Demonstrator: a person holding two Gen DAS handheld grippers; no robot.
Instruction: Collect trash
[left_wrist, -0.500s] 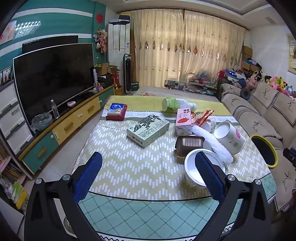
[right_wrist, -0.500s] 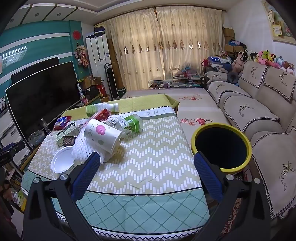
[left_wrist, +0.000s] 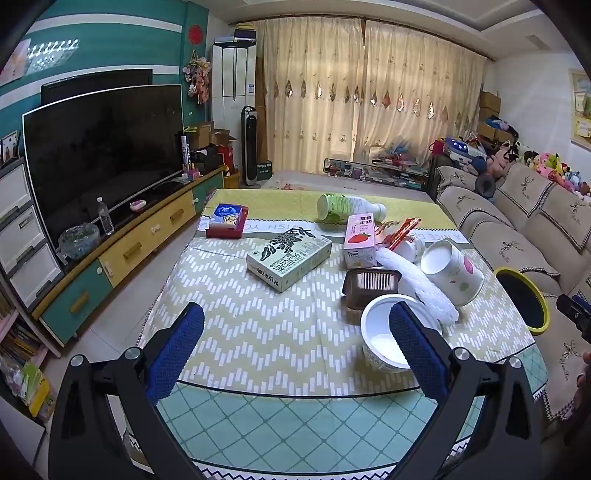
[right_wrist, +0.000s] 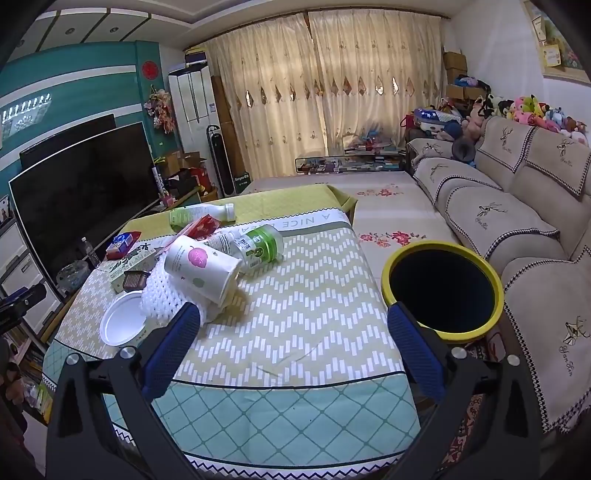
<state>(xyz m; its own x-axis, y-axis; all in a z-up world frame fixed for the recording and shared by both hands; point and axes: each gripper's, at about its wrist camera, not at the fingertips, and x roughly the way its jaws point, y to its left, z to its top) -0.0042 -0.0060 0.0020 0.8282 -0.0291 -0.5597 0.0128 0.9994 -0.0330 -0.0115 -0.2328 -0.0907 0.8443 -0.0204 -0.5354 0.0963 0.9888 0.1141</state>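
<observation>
Table (left_wrist: 258, 332): a low table under a green-and-white zigzag cloth; every place below is told from it.
Left gripper (left_wrist: 295, 347): blue-padded fingers spread wide with nothing between them, hanging over the table's near edge.
Right gripper (right_wrist: 291, 347): fingers equally wide apart and empty, over the table's near corner on the sofa side.
White bowl (left_wrist: 384, 339): empty, upright, near the table's front edge; from the left wrist it shows just behind the left gripper's right finger.
Brown tray (left_wrist: 371, 286): small and ribbed, just beyond the bowl, toward the table's middle.
White foam net (left_wrist: 417, 284): lying beside the tray and against the paper cup.
Paper cup (right_wrist: 201, 269): large, white with a pink spot, tipped on its side near the table's middle.
Green tea box (left_wrist: 290, 258): flat at the table's centre.
Strawberry milk carton (left_wrist: 360, 240): pink, standing behind the tray.
Green bottle (left_wrist: 347, 208): on its side at the table's far end.
Clear jar (right_wrist: 258, 249): green label, lying beside the paper cup.
Bin (right_wrist: 443, 291): round, yellow rim, black inside, on the floor between the table and the sofa (right_wrist: 517, 221).
</observation>
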